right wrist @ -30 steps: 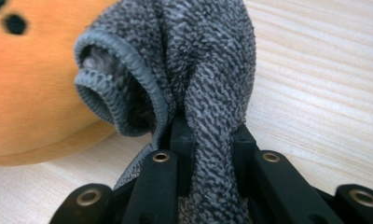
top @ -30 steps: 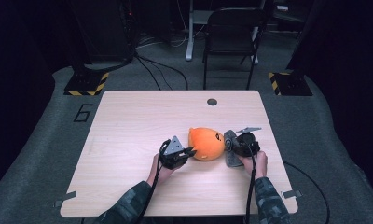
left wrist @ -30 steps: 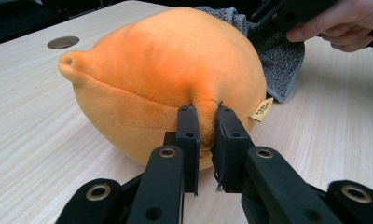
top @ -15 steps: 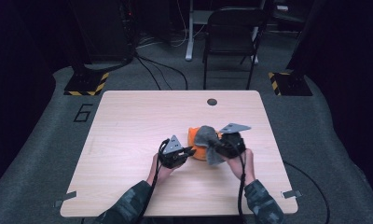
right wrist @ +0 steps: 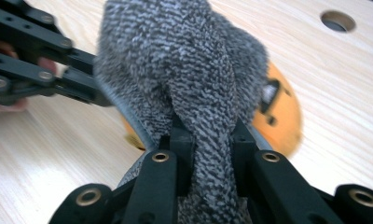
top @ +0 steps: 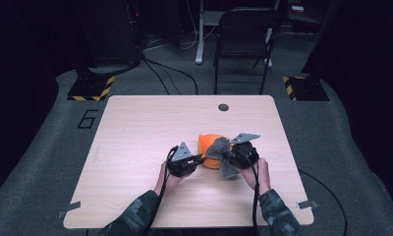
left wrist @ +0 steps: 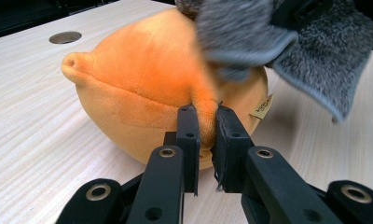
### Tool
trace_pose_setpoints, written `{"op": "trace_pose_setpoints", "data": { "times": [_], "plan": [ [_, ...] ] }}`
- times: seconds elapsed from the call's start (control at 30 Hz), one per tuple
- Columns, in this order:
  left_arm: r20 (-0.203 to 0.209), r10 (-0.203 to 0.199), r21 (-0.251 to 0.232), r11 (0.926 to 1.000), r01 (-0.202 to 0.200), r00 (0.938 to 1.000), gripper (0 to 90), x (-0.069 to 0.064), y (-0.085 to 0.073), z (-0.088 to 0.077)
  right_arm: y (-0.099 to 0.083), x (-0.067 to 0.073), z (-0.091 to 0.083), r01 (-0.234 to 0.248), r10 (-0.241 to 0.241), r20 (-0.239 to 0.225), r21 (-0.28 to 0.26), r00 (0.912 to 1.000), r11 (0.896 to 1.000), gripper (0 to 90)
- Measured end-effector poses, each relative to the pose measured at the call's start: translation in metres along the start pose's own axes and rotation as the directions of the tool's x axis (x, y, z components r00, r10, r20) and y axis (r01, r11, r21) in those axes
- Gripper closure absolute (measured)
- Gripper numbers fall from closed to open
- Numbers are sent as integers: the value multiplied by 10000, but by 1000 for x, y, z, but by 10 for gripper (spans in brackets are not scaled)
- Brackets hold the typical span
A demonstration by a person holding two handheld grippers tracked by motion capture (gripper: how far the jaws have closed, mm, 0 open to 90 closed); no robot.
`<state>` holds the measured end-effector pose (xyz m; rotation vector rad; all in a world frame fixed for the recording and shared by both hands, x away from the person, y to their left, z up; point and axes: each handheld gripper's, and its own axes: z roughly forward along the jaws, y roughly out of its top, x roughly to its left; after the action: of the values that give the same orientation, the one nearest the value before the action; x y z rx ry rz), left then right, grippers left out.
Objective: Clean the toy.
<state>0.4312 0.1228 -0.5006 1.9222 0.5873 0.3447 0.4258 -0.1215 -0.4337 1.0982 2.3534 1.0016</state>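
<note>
Bare table (top: pixel 135 132) left, seemingly unobstructed

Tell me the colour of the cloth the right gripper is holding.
Speckled grey, a fuzzy cloth pinched in the right gripper. Clearest in the right gripper view.

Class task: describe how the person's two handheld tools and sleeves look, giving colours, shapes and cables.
Both tools, left tool and right tool, are black, with two flat jaws on bolted linkage bars, a grey three-cornered plate on top and a black trailing cable. The sleeves are grey-green camouflage.
</note>
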Motion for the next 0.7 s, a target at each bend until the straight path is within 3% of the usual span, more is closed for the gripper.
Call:
{"op": "trace_pose_setpoints", "data": {
  "times": [0.27, 0.43, 0.57, 0.63, 0.7],
  "plan": [
    [22, -16, -22, 10000, 16, 10000, 815, 1, 0, 0, -13, -32, -2, -853, 845, 280, 261, 9960, 9960, 773],
    [98, -32, 12, 10000, 31, 9999, 815, 1, 0, 0, -24, -50, 5, -1337, 1286, 864, 567, 9879, 9894, 773],
    [124, -70, 28, 10000, 69, 9999, 815, 2, 0, 1, -40, -65, 21, -1862, 1705, 1336, 1153, 9763, 9757, 772],
    [106, -86, 0, 10000, 86, 9999, 815, 2, 0, 1, -47, -68, 31, -1900, 1667, 1488, 1590, 9747, 9688, 771],
    [92, -122, -25, 9999, 122, 9999, 815, 2, 0, 0, -48, -70, 32, -2158, 1946, 1372, 1615, 9712, 9630, 770]
  ]
}}
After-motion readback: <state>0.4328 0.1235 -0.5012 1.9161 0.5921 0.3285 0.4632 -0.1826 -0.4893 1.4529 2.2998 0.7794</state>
